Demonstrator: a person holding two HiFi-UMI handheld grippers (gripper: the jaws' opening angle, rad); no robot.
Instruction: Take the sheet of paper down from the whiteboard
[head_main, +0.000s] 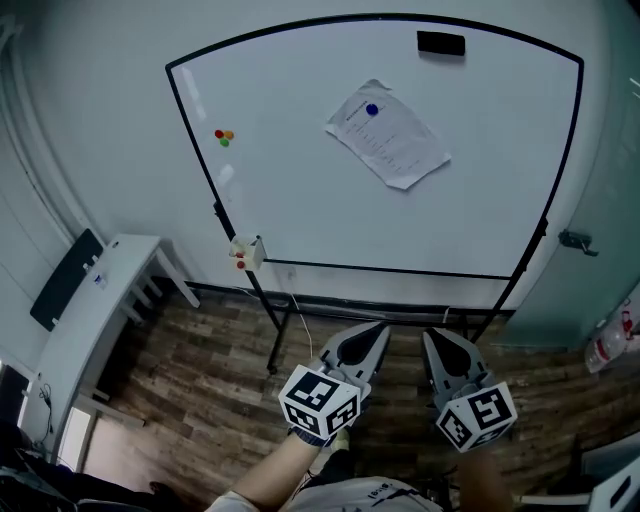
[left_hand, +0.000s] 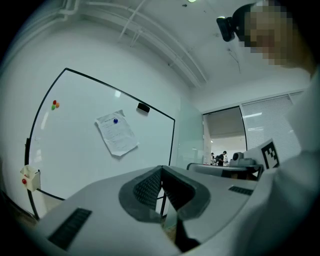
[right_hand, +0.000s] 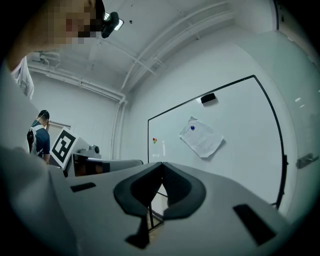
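Note:
A white printed sheet of paper (head_main: 388, 134) hangs tilted on the whiteboard (head_main: 300, 190), pinned near its top by a blue magnet (head_main: 372, 109). The paper (left_hand: 117, 133) shows in the left gripper view and the paper (right_hand: 201, 137) in the right gripper view, each with the magnet on it. My left gripper (head_main: 382, 328) and right gripper (head_main: 430, 336) are side by side low in the head view, well short of the board. Both are shut with nothing between the jaws.
A black eraser (head_main: 441, 43) sits at the board's top edge. Red, orange and green magnets (head_main: 224, 136) cluster at its left. A small box (head_main: 247, 252) hangs at the board's lower left corner. A white table (head_main: 95, 300) stands left; a glass wall with a handle (head_main: 577, 241) is right.

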